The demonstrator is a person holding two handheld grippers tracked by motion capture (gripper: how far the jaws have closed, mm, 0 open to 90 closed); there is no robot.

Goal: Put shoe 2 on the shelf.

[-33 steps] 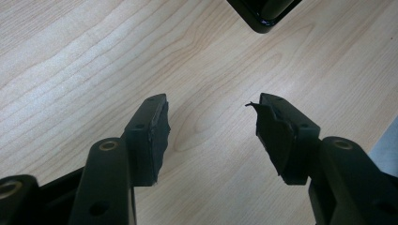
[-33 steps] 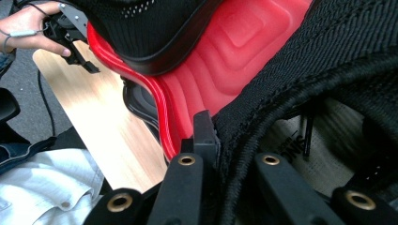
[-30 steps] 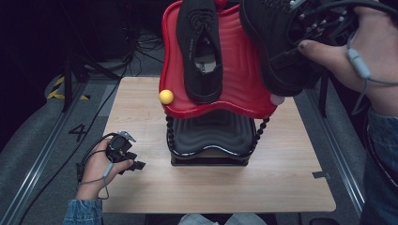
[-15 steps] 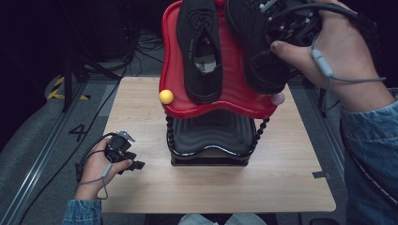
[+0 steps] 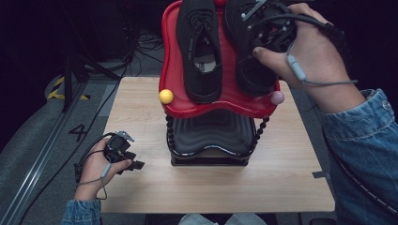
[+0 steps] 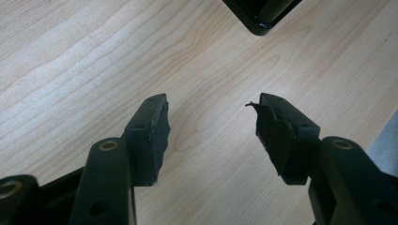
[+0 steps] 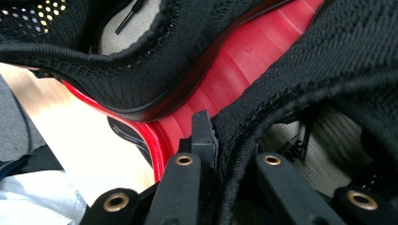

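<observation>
The right gripper (image 5: 263,33) has come down and across toward the far edge of the surface (image 5: 291,154) since a second ago, carrying the second black shoe (image 5: 251,70) from above the right side down onto the red tray (image 5: 171,70), where it now lies just beside the first black shoe (image 5: 199,51) already resting there. In the right gripper view its fingers (image 7: 202,136) are nearly closed and pinch the knitted collar of that shoe (image 7: 300,93), with the red tray (image 7: 244,61) directly beneath; the jaws have just been opening a little, though the collar is between them and looks gripped. That suggests the placement is all but done and a release is the likely next step. The tray sits on top of a black rack (image 5: 209,140) standing at the middle of the surface, with a yellow ball (image 5: 165,96) and a pink ball (image 5: 277,97) at its front corners. The left gripper (image 5: 123,154) rests near the near-left corner, its fingers (image 6: 152,136) spread well apart over bare wood, holding nothing, unchanged from earlier.
</observation>
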